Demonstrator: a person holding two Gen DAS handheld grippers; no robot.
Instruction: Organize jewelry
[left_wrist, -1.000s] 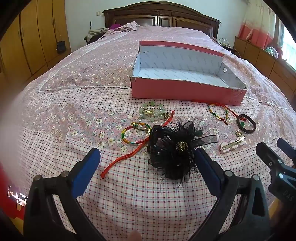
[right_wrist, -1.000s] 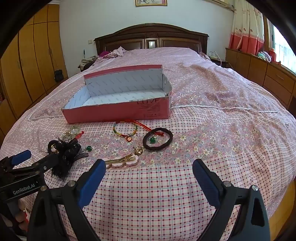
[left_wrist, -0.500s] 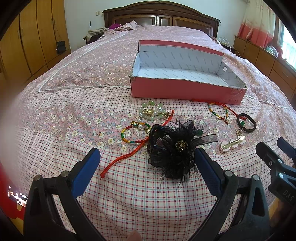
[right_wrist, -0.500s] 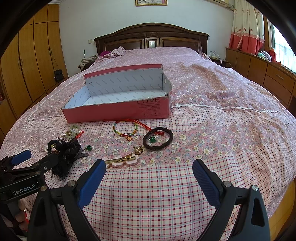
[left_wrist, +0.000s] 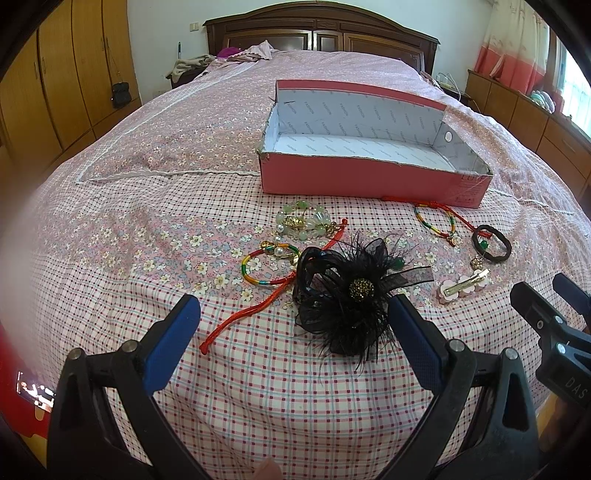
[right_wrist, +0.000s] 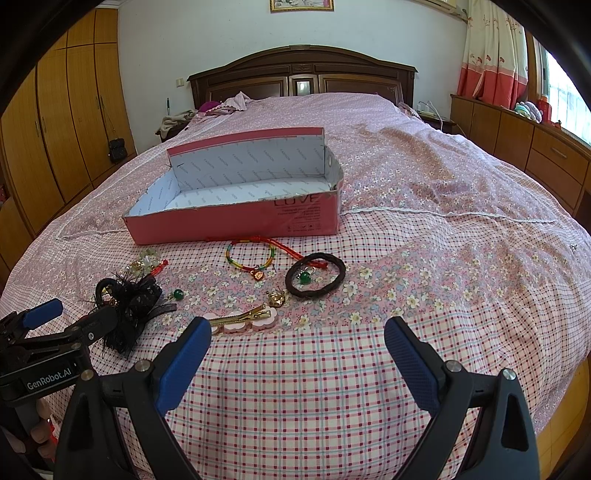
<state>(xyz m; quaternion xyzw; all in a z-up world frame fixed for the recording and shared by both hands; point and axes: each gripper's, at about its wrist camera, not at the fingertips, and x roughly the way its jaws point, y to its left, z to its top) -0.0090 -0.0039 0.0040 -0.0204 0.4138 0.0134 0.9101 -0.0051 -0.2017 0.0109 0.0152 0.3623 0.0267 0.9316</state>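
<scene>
A: What does the left wrist view show that the right one hides?

B: The rainbow bangle (left_wrist: 269, 266) behind the black feather flower (left_wrist: 347, 299), which lies between the spread fingers of the left gripper (left_wrist: 293, 334). The right gripper (right_wrist: 297, 350) is also wide open, holding nothing.

A: And the place?

B: A pink bedspread (right_wrist: 424, 258), a pink box (right_wrist: 236, 221) near the jewelry, and a wooden headboard (right_wrist: 303, 74).

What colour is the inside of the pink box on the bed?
White with a faint grey repeated print; the box interior shows best in the left wrist view.
</scene>
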